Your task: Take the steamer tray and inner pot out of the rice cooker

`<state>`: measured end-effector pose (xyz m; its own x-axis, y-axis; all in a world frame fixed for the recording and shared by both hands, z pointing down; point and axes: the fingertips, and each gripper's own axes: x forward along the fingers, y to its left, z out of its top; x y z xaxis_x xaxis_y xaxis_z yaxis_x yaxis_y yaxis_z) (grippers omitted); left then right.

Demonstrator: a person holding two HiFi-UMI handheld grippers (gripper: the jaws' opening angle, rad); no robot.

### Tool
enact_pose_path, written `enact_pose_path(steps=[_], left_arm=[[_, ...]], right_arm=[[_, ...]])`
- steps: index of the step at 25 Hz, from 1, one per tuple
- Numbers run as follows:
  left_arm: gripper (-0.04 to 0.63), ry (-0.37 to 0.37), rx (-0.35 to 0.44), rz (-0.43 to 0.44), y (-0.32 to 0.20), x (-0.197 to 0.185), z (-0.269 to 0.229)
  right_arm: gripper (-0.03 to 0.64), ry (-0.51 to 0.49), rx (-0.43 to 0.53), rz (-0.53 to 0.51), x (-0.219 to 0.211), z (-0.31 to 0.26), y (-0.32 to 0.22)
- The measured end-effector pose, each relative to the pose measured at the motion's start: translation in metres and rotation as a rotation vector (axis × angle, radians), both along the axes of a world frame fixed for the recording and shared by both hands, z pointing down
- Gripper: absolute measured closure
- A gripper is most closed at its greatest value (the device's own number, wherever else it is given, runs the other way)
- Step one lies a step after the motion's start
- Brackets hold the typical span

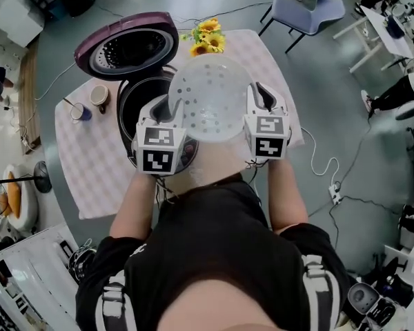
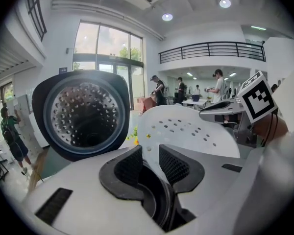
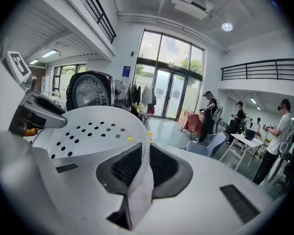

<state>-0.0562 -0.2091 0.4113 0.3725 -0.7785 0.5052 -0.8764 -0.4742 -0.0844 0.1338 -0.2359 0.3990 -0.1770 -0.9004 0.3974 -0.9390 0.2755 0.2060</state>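
- Left gripper (image 2: 150, 156) and right gripper (image 3: 146, 161) each clamp an opposite rim of the white, perforated plastic steamer tray (image 1: 210, 98).
- Steamer tray hangs between them above the open black rice cooker (image 1: 132, 102) on the checked-cloth surface (image 1: 110, 178).
- It looks light, thin and smooth, probably slippery; holding it at opposite rims suits it.

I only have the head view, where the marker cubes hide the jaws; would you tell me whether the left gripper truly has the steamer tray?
Observer: Yes. The left gripper view shows the left gripper closed on the steamer tray, with the rim between its pads.
Operator: Thank you. And the other side?
Observer: The right gripper view shows the right gripper pinched on the opposite rim, with the tray's perforated floor beyond its jaws.
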Motion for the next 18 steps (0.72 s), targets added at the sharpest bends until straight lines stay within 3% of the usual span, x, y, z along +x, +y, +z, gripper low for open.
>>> enact_pose_path(steps=[11,18], left_arm=[[0.488,0.029,-0.052,-0.073,-0.045,0.089,0.019],[0.488,0.042,-0.115,-0.11,-0.088,0.14,0.062]], right_arm=[[0.572,-0.005,-0.026,-0.065,0.086,0.015,-0.064],[0.574,-0.02,-0.057,-0.095,0.137,0.047,-0.109]])
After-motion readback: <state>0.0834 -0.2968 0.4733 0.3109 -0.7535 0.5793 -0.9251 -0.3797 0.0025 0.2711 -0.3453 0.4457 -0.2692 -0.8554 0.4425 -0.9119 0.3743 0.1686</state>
